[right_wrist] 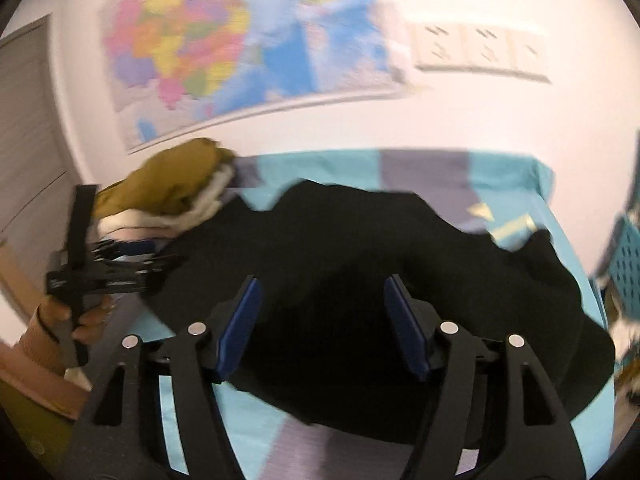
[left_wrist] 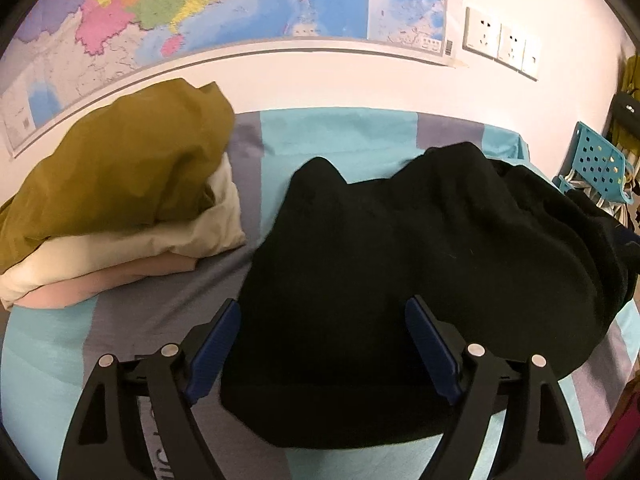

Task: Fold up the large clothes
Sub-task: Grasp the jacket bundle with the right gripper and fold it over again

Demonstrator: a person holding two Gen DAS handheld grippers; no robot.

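both grippers' jaws gape wide (gripping nothing) over the black garment (left_wrist: 400,264).

left gripper (left_wrist: 322,312): black frame, blue pads, silver screws | right gripper (right_wrist: 322,290): same | wrist: tan sleeve

- My left gripper (left_wrist: 322,320) has the sweatshirt (left_wrist: 400,280) lying on the bed (left_wrist: 340,136) between its jaws.
- Left of those jaws, beyond them, sits a stack of folded clothes (left_wrist: 116,196).
- Behind everything hangs a wall map (left_wrist: 240,4).
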